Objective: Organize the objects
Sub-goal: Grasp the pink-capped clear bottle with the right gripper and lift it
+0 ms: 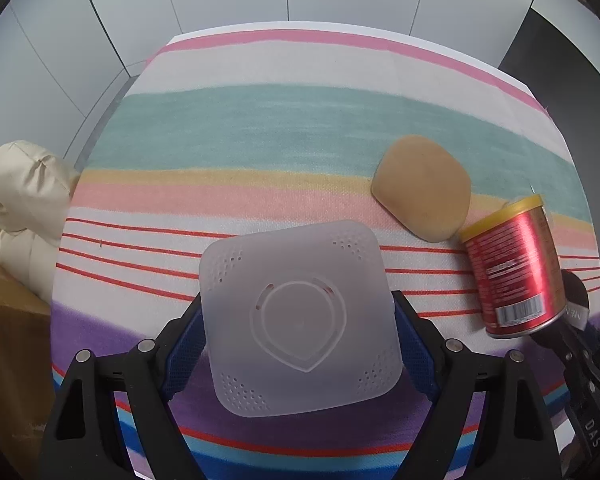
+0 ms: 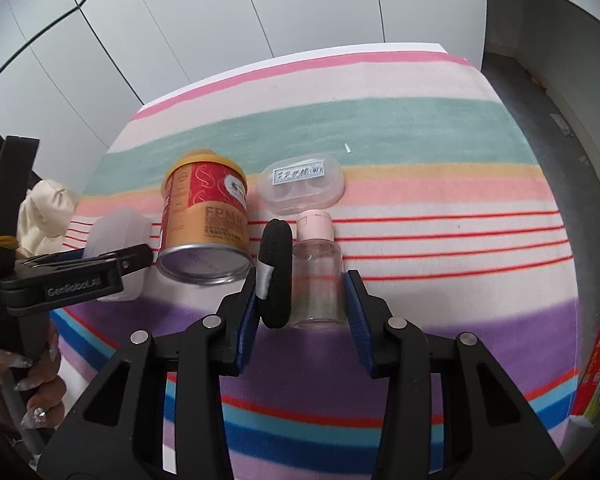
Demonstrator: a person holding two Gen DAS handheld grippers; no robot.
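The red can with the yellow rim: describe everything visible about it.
The red can is a short metal-looking cylinder with a red and gold printed label, a white sticker near its top, a barcode on one side and a yellow lid. It looks tilted, its bare silver base turned toward the right wrist camera. It is on the striped cloth, between the translucent box and the black hair tie. No fingers grip it; whether it touches its neighbours is unclear.
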